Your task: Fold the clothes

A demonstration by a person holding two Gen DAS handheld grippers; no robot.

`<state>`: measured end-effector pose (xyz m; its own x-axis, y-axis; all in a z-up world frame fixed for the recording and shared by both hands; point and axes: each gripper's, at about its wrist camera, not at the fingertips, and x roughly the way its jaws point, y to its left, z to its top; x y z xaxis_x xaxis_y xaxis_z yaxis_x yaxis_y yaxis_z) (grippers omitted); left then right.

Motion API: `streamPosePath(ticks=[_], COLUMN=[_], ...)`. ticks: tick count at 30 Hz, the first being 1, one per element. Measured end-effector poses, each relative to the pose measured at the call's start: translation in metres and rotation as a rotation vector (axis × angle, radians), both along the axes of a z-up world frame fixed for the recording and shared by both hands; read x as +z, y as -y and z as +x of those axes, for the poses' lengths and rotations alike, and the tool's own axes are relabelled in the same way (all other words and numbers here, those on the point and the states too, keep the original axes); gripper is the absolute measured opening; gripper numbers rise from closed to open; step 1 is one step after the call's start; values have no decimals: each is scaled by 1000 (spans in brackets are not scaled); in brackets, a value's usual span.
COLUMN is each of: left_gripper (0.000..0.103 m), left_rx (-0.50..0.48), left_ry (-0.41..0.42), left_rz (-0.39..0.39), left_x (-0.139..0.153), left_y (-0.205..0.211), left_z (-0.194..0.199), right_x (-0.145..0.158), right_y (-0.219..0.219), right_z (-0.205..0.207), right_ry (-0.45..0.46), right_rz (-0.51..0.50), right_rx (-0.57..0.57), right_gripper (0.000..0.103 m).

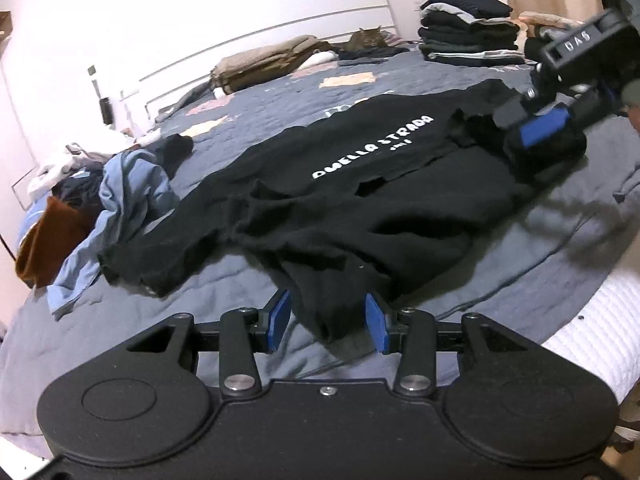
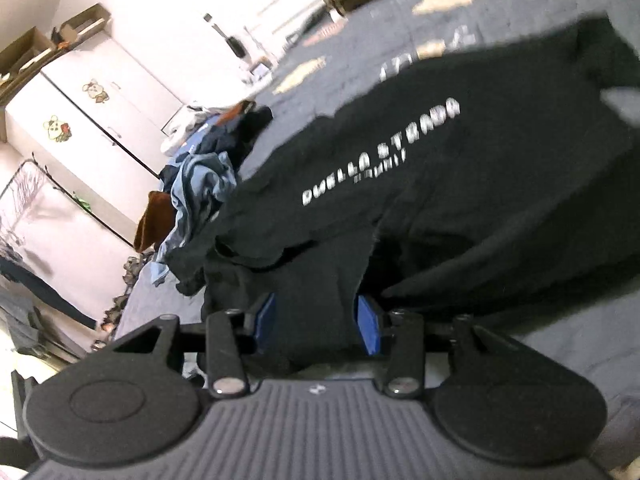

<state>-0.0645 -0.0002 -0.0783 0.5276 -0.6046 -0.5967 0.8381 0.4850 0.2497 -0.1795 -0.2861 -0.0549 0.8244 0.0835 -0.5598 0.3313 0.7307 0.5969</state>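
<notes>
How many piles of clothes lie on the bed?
2: a neat folded stack at the far right near the headboard, and a loose unfolded heap at the left edge. More may be hidden outside the view.

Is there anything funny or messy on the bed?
Yes. A cat lies by the headboard among the laundry. The black shirt is spread out crooked and bunched at the near edge. At the left, a crumpled heap of unfolded clothes contrasts with the neat folded stack at the back.
</notes>
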Motion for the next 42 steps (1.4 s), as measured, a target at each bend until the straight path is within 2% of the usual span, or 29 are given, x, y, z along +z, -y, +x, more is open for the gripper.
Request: streamPosePath(ticks=[4,7,9,11,14,16,20,24,29,36,42], left_gripper=[42,42,42,42,42,42,43,43,43,43,43], left_rx=[0,6,10,1,-37,-63,-116,-174,-208,-208,-178], left_ry=[-5,-9,-16,-23,-78,-111,-213,-305,-334,-386,-431], left_rz=[-9,-12,-11,-19,-72,-105,-201,-269,-250,-218,-203], left_x=[1,2,3,5,12,16,26,30,23,11,4], left_y=[2,2,3,3,6,9,28,57,97,141,166], left_z=[1,2,3,3,2,0,-3,-8,-16,-21,-18], right_x=[12,12,16,22,27,27,21,17,15,12,13], right_y=[15,36,45,47,39,34,22,31,56,91,106], right_z=[-6,-10,-13,-16,-18,-21,-24,-34,-54,-85,-93], right_ry=[29,-17,-31,-41,-63,-65,-95,-122,-126,-114,-86], right_rz=[-129,-178,-225,-299,-422,-454,-493,-492,-476,-455,-487], right_rx=[-62,-119,-116,-67,67,131,210,168,79,-38,-26], right_gripper=[44,44,44,44,44,44,45,45,45,45,48])
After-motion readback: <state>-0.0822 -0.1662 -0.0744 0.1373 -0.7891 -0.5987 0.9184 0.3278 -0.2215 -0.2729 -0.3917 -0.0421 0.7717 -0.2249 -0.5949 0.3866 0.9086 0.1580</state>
